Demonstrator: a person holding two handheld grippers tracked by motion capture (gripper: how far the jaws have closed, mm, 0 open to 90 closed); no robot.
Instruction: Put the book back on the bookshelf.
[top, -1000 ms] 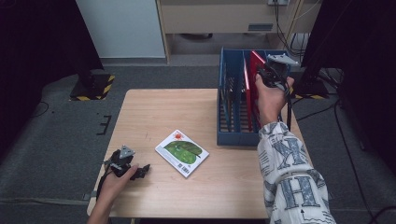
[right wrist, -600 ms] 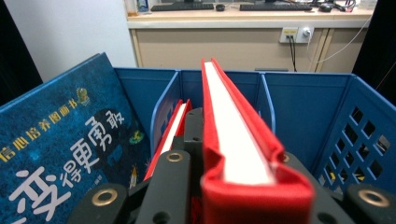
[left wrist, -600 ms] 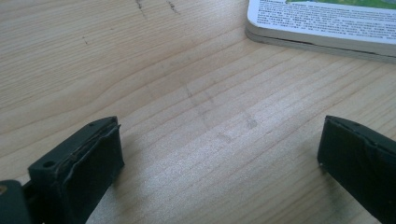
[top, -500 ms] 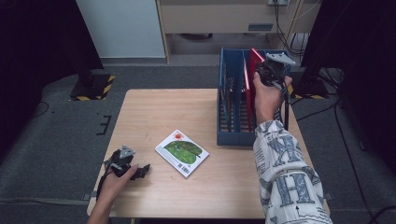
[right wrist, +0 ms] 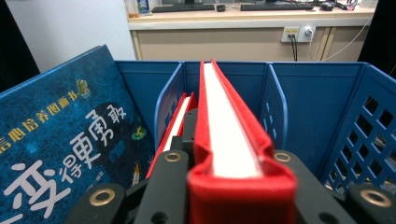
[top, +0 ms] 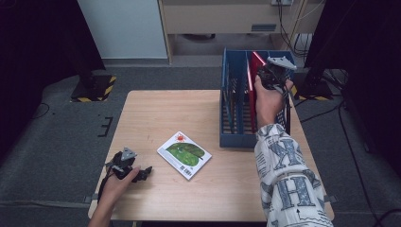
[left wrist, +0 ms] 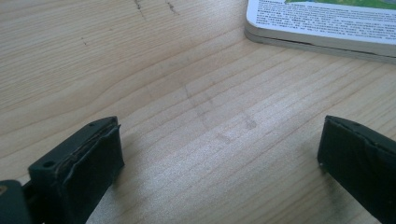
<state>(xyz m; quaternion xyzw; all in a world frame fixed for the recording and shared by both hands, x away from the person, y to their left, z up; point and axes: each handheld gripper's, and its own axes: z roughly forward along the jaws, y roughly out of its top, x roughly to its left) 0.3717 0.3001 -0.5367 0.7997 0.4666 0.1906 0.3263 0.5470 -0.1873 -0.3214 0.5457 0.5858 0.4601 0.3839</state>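
A red hardcover book [top: 252, 72] stands upright in a slot of the blue file rack [top: 232, 138] at the table's right side. My right gripper [top: 265, 75] is shut on its spine edge; in the right gripper view the red book [right wrist: 224, 116] runs forward from between the jaws of the right gripper [right wrist: 233, 186]. A thin red book [right wrist: 180, 121] stands in the slot just to its left. My left gripper [top: 141, 173] rests open on the table near the front left corner. A green-cover book [top: 184, 154] lies flat to its right, and its corner [left wrist: 327, 28] lies beyond the open left gripper [left wrist: 219, 154].
A blue picture book [right wrist: 60, 140] with white Chinese characters leans at the rack's left. The rack's slotted walls [right wrist: 308, 107] enclose the red book on both sides. Bare wooden tabletop [top: 165, 113] stretches left of the rack. A desk and cables stand behind the table.
The right hand with the red book has shifted only slightly at the rack's far end. The left gripper has stayed where it was.
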